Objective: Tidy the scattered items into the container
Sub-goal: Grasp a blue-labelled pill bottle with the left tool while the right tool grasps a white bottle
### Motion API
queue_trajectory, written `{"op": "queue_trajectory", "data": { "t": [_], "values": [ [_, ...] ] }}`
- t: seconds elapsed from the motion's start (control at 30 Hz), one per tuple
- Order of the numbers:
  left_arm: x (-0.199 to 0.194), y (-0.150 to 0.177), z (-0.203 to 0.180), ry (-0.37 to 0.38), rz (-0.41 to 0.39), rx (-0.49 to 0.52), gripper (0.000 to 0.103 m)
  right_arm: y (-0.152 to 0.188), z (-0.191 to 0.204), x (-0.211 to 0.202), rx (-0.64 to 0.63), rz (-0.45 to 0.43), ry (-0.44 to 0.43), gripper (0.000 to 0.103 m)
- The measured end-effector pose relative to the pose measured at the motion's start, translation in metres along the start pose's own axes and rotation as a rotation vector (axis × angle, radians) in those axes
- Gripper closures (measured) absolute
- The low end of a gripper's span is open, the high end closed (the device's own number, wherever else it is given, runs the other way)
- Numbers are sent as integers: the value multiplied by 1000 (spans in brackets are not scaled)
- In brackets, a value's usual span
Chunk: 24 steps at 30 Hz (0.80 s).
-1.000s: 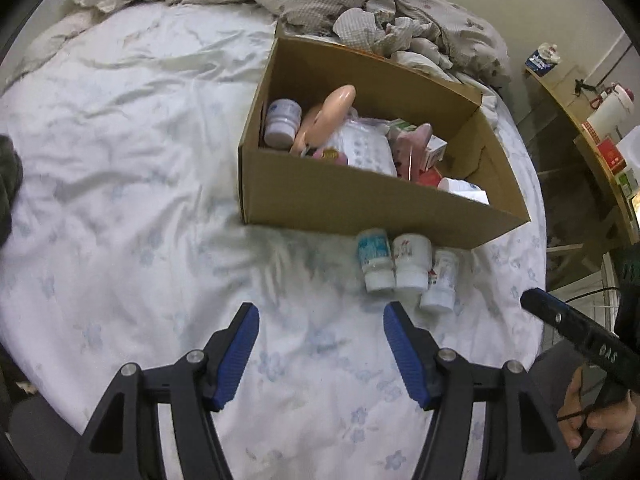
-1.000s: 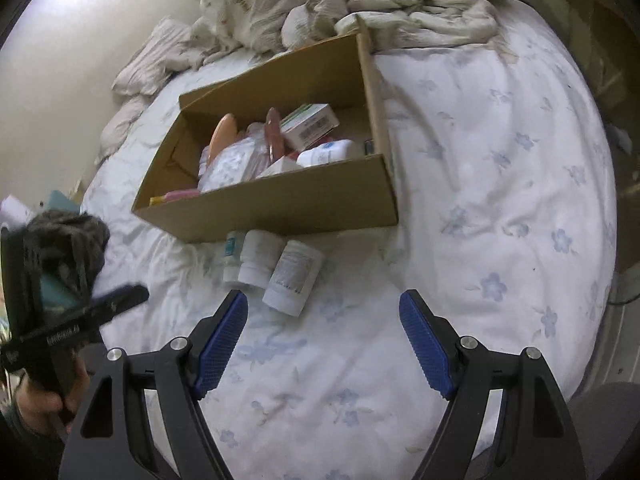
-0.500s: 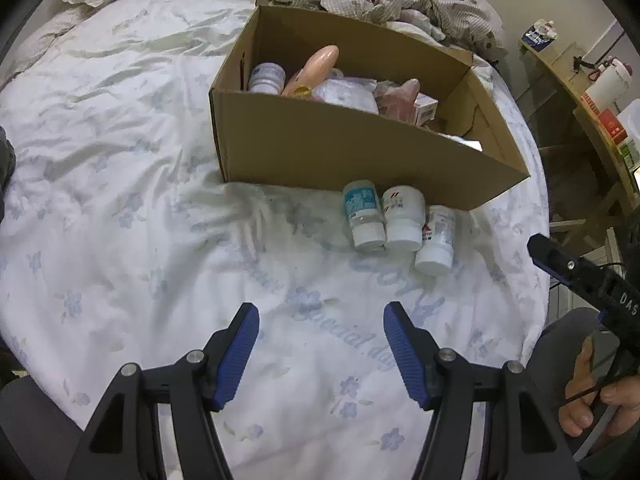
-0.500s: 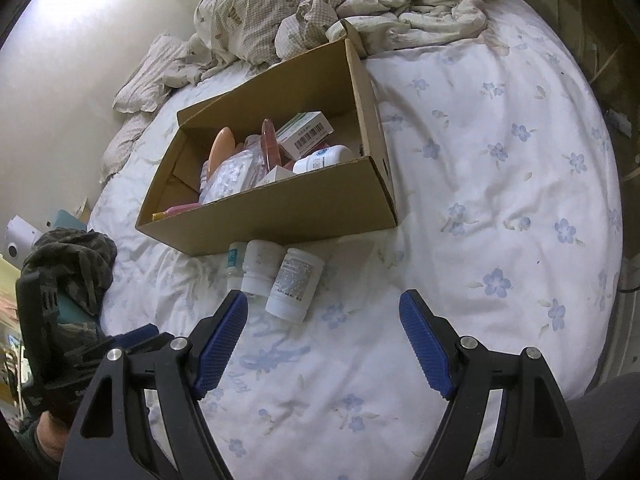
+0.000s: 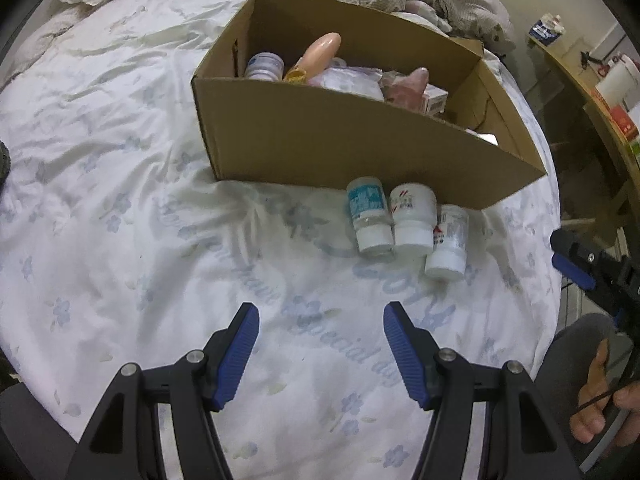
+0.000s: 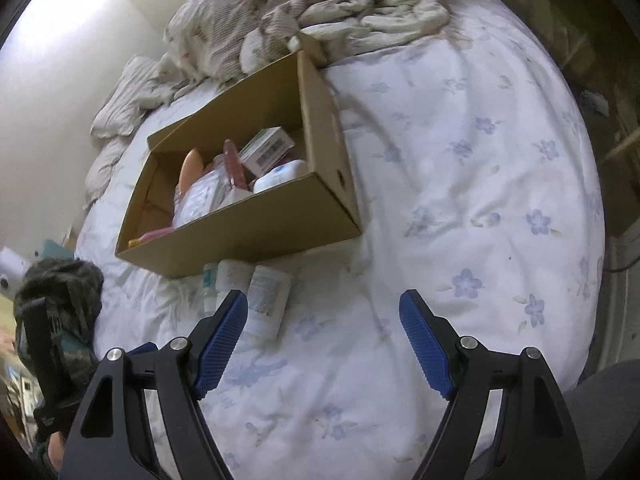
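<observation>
An open cardboard box (image 5: 328, 136) (image 6: 260, 236) sits on the bed, holding several tubes, bottles and small cartons. Three white bottles lie side by side against its near wall: a blue-labelled one (image 5: 369, 216), a red-striped one (image 5: 412, 216) and a third (image 5: 449, 242). In the right wrist view the bottles (image 6: 266, 296) lie just beyond my left fingertip. My left gripper (image 5: 320, 320) hovers open above bare sheet, short of the bottles and a little to their left. My right gripper (image 6: 324, 300) is open too, with nothing between its fingers.
A white floral sheet (image 5: 120, 200) covers the bed. Crumpled bedding (image 6: 320, 12) is piled behind the box. A wooden shelf with bottles (image 5: 600, 72) stands off the bed's right side. A dark garment (image 6: 60, 292) lies at the left edge. A person's hand (image 5: 600, 408) grips the other handle.
The left gripper has come down and closer over the sheet, so the box and bottles now sit higher and larger in its view. The right wrist has rolled, tilting its view. Both jaws kept their width.
</observation>
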<state>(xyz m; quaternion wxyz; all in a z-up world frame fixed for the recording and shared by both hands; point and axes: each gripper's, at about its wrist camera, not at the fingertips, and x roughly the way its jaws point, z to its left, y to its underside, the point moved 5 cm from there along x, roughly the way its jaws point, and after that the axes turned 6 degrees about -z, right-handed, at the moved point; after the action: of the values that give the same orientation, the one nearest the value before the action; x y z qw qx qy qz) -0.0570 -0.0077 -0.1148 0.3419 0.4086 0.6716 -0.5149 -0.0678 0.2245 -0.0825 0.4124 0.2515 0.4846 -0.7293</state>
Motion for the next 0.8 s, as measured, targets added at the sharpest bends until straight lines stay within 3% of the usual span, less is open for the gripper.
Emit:
{"op": "queue_trajectory", "data": {
  "t": [0.23, 0.4, 0.63, 0.8],
  "values": [
    [15, -18, -26, 4, -26, 66, 38, 0, -4, 6, 20, 22, -1, 21],
    [34, -37, -32, -62, -95, 146, 43, 2, -2, 6, 13, 21, 1, 21],
    [63, -44, -25, -7, -15, 93, 46, 3, -2, 11, 12, 40, 5, 21],
    [71, -45, -38, 6, 21, 114, 68, 9, 6, 31, -16, 103, -17, 21]
  ]
}}
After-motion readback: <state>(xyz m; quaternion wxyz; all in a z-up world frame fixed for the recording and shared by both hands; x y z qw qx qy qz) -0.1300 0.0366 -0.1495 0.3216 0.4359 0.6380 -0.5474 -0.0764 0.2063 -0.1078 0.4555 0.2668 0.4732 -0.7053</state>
